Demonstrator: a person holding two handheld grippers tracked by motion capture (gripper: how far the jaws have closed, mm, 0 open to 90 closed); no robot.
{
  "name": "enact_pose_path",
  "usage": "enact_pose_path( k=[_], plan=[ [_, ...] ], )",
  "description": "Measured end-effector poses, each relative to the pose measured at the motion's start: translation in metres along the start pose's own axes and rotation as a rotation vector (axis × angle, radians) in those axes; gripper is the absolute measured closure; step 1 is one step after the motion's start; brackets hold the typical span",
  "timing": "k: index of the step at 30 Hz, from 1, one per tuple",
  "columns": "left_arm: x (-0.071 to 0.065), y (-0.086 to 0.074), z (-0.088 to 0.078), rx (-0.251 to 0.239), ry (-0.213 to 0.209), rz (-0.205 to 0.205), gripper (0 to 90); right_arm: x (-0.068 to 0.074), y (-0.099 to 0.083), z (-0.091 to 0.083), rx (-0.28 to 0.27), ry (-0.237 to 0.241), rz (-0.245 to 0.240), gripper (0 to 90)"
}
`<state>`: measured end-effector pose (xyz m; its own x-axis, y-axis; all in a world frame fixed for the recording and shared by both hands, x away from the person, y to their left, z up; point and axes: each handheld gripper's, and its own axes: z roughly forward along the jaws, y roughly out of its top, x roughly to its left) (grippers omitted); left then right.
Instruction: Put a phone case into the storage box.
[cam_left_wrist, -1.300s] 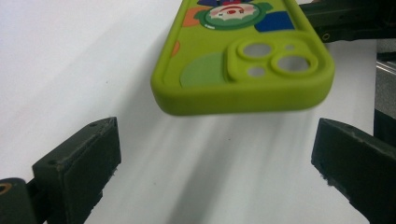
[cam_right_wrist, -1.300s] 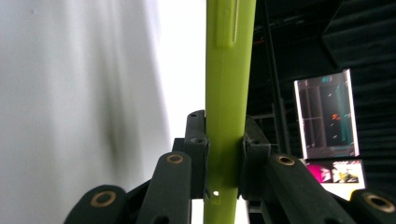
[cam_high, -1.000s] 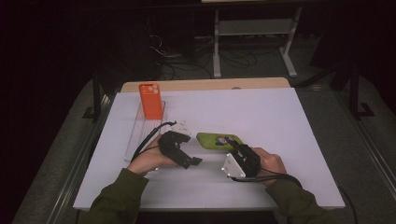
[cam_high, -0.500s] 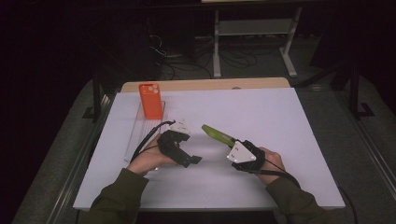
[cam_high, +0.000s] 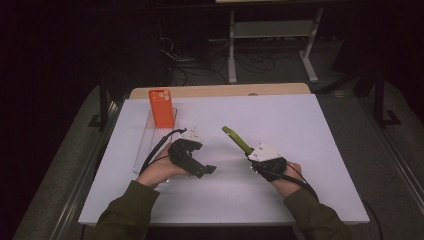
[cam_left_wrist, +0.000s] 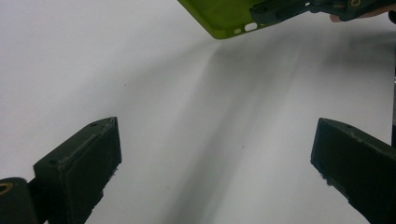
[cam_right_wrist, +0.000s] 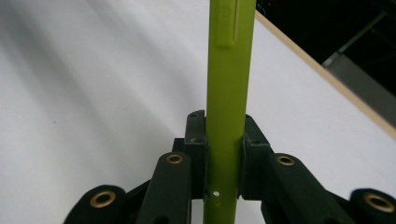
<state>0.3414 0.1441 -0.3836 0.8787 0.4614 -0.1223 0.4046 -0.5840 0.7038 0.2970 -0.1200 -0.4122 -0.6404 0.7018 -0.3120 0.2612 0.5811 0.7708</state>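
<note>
My right gripper (cam_high: 248, 151) has its jaws clenched on the edge of a lime-green phone case (cam_right_wrist: 229, 93), which stands out ahead of them, lifted off the white desk (cam_high: 310, 145) and tilted away from me. My left gripper (cam_high: 209, 169) rests low on the desk with its jaws released and wide apart, only bare desk between them; the case hangs beyond them. Farther off past my left gripper, an orange phone (cam_high: 161, 107) stands upright in a clear tray (cam_high: 145, 145).

A white table (cam_high: 320, 150) stands in a dark room, a metal rack (cam_high: 272, 30) behind it.
</note>
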Motion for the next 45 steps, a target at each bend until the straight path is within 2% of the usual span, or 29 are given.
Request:
enact_pose_path(
  k=[1, 5, 6, 8, 9, 11, 12, 14, 15, 19, 23, 29, 30, 33, 39, 45],
  plan=[
    [0.000, 0.000, 0.000, 0.000, 0.006, 0.002, 1.4, 0.000, 0.000, 0.000, 0.002, 0.010, 0.035, 76.1],
    [0.000, 0.000, 0.000, 0.001, 0.006, 0.002, 1.3, -0.005, 0.000, 0.000, -0.010, 0.037, 0.098, 76.1],
    [0.002, 0.000, 0.000, 0.013, 0.004, 0.014, 1.3, -0.007, 0.000, 0.000, -0.004, 0.040, 0.109, 76.1],
    [0.002, 0.000, 0.000, 0.011, 0.007, 0.011, 1.3, -0.009, -0.001, 0.000, 0.002, 0.048, 0.145, 76.2],
    [0.001, 0.000, 0.001, -0.007, 0.007, -0.011, 1.3, -0.011, -0.001, 0.000, 0.004, 0.054, 0.164, 76.2],
    [0.002, 0.000, 0.000, -0.002, 0.014, 0.003, 1.3, -0.013, -0.002, 0.000, 0.004, 0.071, 0.220, 76.1],
    [0.002, 0.001, 0.000, -0.017, 0.011, -0.017, 1.3, -0.014, -0.002, 0.000, 0.007, 0.079, 0.237, 76.1],
    [0.002, 0.001, 0.000, -0.034, 0.012, -0.028, 1.3, -0.015, -0.002, 0.000, 0.002, 0.098, 0.293, 76.1],
    [0.004, 0.001, -0.001, -0.025, 0.016, -0.018, 1.3, -0.016, -0.002, 0.000, -0.002, 0.108, 0.317, 76.1],
    [0.005, 0.003, -0.002, -0.064, 0.030, -0.040, 0.0, -0.017, -0.003, 0.001, 0.009, 0.128, 0.364, 76.1],
    [0.008, 0.008, -0.003, -0.105, 0.029, -0.075, 0.0, -0.016, -0.002, 0.002, 0.008, 0.128, 0.350, 76.1],
    [0.010, 0.017, -0.001, -0.174, 0.030, -0.133, 0.0, -0.014, 0.000, 0.003, 0.009, 0.144, 0.371, 76.1],
    [0.011, 0.019, -0.001, -0.182, 0.032, -0.132, 0.0, -0.014, 0.001, 0.002, 0.007, 0.146, 0.377, 76.1],
    [0.013, 0.025, 0.002, -0.213, 0.029, -0.159, 0.0, -0.013, 0.002, 0.003, 0.002, 0.148, 0.373, 76.1],
    [0.013, 0.039, 0.007, -0.251, 0.010, -0.164, 0.0, -0.011, 0.004, 0.003, -0.001, 0.158, 0.374, 76.1],
    [0.010, 0.049, 0.015, -0.269, 0.000, -0.158, 0.0, -0.009, 0.006, 0.003, -0.012, 0.168, 0.368, 76.1]
  ],
)
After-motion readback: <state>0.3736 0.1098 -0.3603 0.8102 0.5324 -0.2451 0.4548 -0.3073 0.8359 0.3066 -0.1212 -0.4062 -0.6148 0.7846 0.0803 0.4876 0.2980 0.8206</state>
